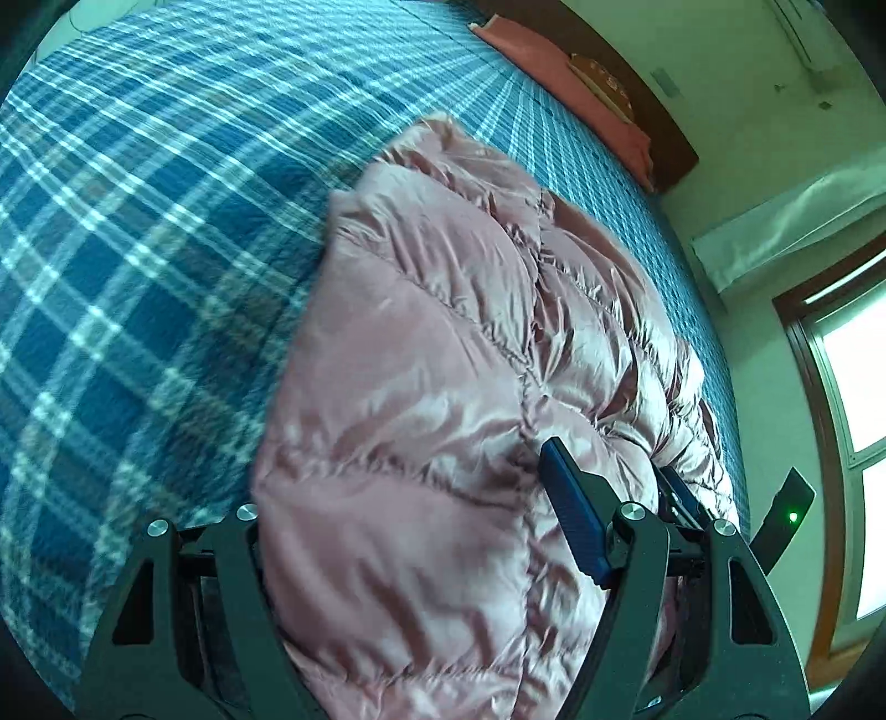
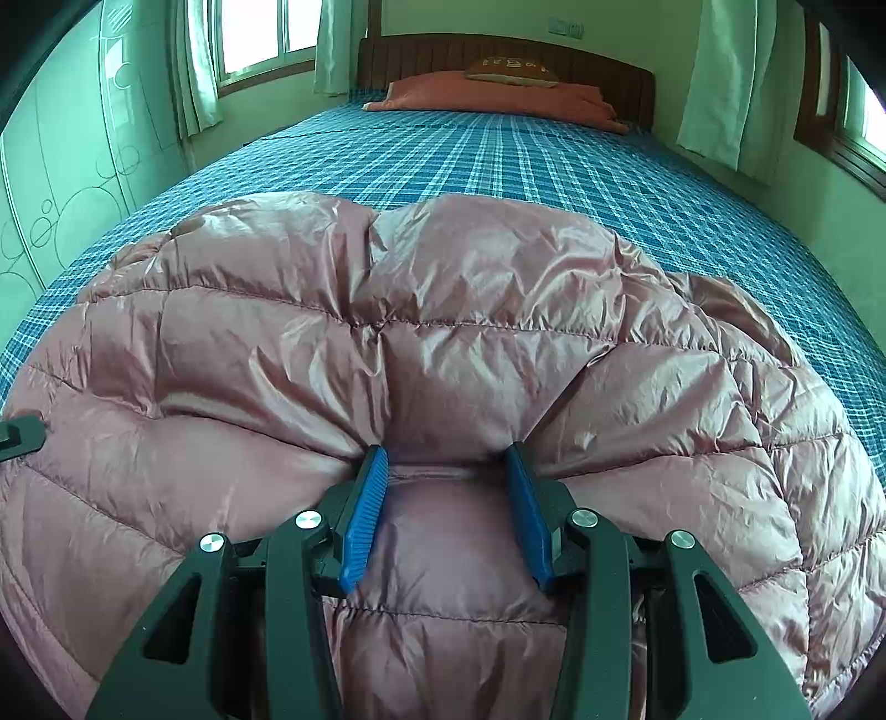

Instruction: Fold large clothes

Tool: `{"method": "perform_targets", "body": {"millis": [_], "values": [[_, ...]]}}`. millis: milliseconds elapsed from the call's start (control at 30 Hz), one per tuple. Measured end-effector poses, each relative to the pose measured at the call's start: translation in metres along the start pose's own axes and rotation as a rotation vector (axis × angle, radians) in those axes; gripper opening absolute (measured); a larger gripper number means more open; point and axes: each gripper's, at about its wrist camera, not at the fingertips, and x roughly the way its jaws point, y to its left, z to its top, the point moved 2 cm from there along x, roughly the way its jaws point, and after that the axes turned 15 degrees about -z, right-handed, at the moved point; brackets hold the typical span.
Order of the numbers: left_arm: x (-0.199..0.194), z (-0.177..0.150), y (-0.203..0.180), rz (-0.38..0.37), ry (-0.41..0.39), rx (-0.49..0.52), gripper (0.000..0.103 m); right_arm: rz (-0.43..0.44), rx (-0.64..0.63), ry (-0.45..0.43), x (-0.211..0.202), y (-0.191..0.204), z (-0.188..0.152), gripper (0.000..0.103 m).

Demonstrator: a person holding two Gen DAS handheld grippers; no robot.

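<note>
The pink quilted down jacket lay bunched on the bed, near its foot edge and well apart from the pillow at the headboard. I judged it part-way through a fold: the shell was doubled over on itself, with a thick roll standing up in front of my right tool. That tool's jaws stood part-way apart and pinched a puffy fold of the jacket between the blue ribbed pads; the fabric puckered into creases at both pads, so I read it as a grip, held there to anchor the bundle. The left tool had its jaws wide, with the jacket's bulk filling the gap. Only one blue pad was visible, lying against the fabric without pinching it, so I took this tool as released. The shell was glossy, thin and crinkled, stitched into horizontal baffles; I expected it to be slippery and springy, inclined to reinflate once let go. The bed cover was a blue and white plaid, flat and matte. Pale curtains hung by the windows.
</note>
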Motion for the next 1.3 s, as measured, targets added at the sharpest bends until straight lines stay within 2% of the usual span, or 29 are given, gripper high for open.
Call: {"method": "perform_targets", "body": {"millis": [200,333,400,433,467,533,767,867,967,1100,1300], "values": [[0.011,0.002,-0.003,-0.005,0.012,0.040,0.065,-0.011,-0.002,-0.004,-0.002,0.005,-0.001,0.045],[0.007,0.001,0.006,-0.043,-0.014,-0.009,0.063,-0.023,-0.008,-0.007,-0.003,0.008,-0.001,0.045],[0.007,0.001,-0.002,-0.033,-0.012,0.032,0.051,-0.032,-0.013,-0.009,-0.004,0.009,-0.001,0.046],[0.006,0.000,-0.006,-0.056,-0.008,0.044,0.035,-0.035,-0.015,-0.009,-0.004,0.010,-0.001,0.046],[0.004,0.000,-0.011,-0.074,-0.010,0.045,0.027,-0.035,-0.015,-0.009,-0.004,0.010,0.000,0.046],[-0.001,0.001,-0.022,-0.082,-0.024,0.077,0.020,-0.037,-0.015,-0.009,-0.004,0.011,0.000,0.046],[-0.025,0.002,-0.095,-0.102,-0.090,0.216,0.016,-0.021,0.002,0.000,-0.008,0.004,0.006,0.049],[-0.027,0.000,-0.129,-0.101,-0.097,0.283,0.016,0.000,0.037,-0.005,-0.020,-0.015,0.005,0.050],[-0.019,-0.006,-0.171,-0.096,-0.078,0.362,0.016,0.009,0.075,-0.006,-0.031,-0.044,0.000,0.050],[-0.003,-0.018,-0.213,-0.086,-0.051,0.441,0.016,-0.047,0.118,-0.018,-0.045,-0.097,-0.013,0.050],[0.050,-0.049,-0.268,-0.056,0.033,0.542,0.016,-0.143,0.172,0.016,-0.052,-0.173,-0.043,0.050]]}}
